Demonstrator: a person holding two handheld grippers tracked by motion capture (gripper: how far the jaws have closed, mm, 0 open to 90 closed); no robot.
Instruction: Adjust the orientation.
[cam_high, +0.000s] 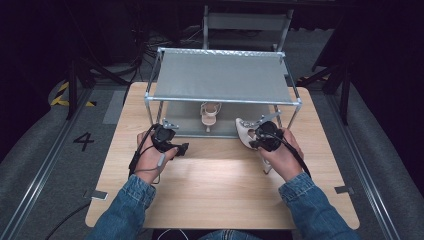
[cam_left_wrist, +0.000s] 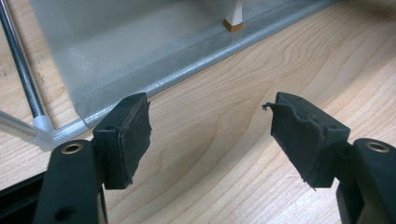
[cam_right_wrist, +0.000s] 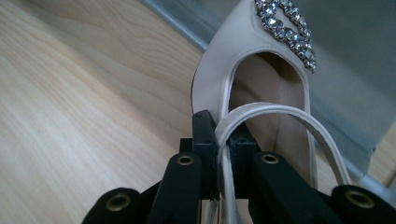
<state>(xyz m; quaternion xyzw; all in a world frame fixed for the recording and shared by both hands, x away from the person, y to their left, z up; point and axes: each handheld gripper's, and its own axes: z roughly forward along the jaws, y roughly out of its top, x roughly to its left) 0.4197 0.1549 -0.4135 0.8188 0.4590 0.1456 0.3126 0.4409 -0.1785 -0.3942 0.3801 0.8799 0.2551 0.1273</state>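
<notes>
While our right claw (cam_right_wrist: 223, 154) is clamped on the thin strap of the cream sandal (cam_right_wrist: 261, 88), the shoe hangs from that narrow grip alone, and we judge this the weak point: a strap so slim could slide between the pads, letting the sandal swing or drop. From the high view we see this sandal (cam_high: 246, 132) held at the front right corner of the shoe rack (cam_high: 222, 77), just beside its right front post, with the heel trailing back toward the wrist. If we push in at a tilt, we think the toe or the jewelled buckle (cam_right_wrist: 287, 30) could catch the lower shelf's front edge or the post.

Our left claw (cam_left_wrist: 210, 135) stands wide open with nothing between its worn pads, hovering low over the worktop (cam_high: 220, 185) near the rack's left front corner. It could knock that corner if it drifts forward. The second sandal (cam_high: 210, 114) already stands on the lower shelf, toward the middle, and a careless entry might nudge it.

We work on a pale wood-grain worktop, bare in front of the rack. Grey fabric stretched on a metal tube frame forms the rack's two shelves. Around us the room is dark, with grey floor, cables behind the rack, a painted "4" (cam_high: 83, 141) at the left and yellow-black tape (cam_high: 62, 95) beyond it.
</notes>
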